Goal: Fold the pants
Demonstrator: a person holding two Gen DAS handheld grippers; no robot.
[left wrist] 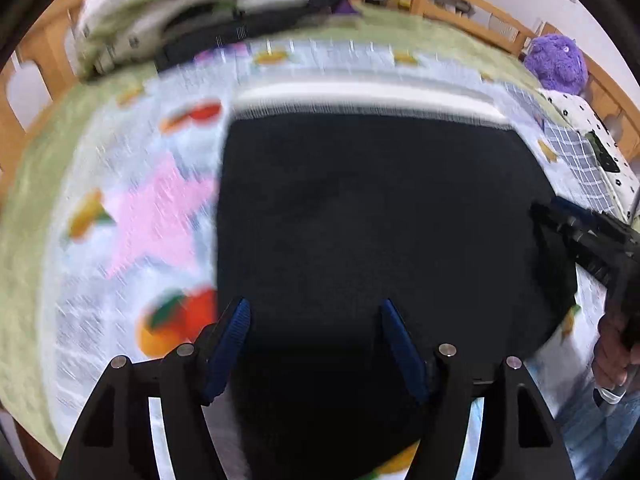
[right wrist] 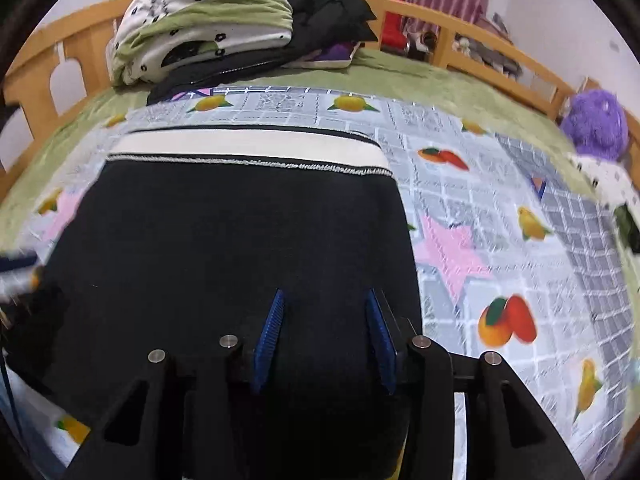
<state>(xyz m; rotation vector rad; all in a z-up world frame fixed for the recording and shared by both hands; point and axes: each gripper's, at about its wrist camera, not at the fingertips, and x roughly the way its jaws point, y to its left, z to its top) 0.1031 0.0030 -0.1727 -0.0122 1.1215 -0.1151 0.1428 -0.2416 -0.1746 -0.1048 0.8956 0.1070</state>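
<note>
Black pants [right wrist: 240, 240] flat on fruit-print sheet [right wrist: 500, 208]; bedding pile [right wrist: 208, 20] behind; both grippers' fingers [left wrist: 236, 332] apart.

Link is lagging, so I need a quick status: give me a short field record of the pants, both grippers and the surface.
pants: black pants, folded block, white waistband on the far side
surface: fruit-print sheet on a bed
left gripper: left gripper open, over near edge of pants, fabric between the fingers, no pinch visible
right gripper: right gripper open, over near right part of pants
blur: left wrist view smeared
</note>
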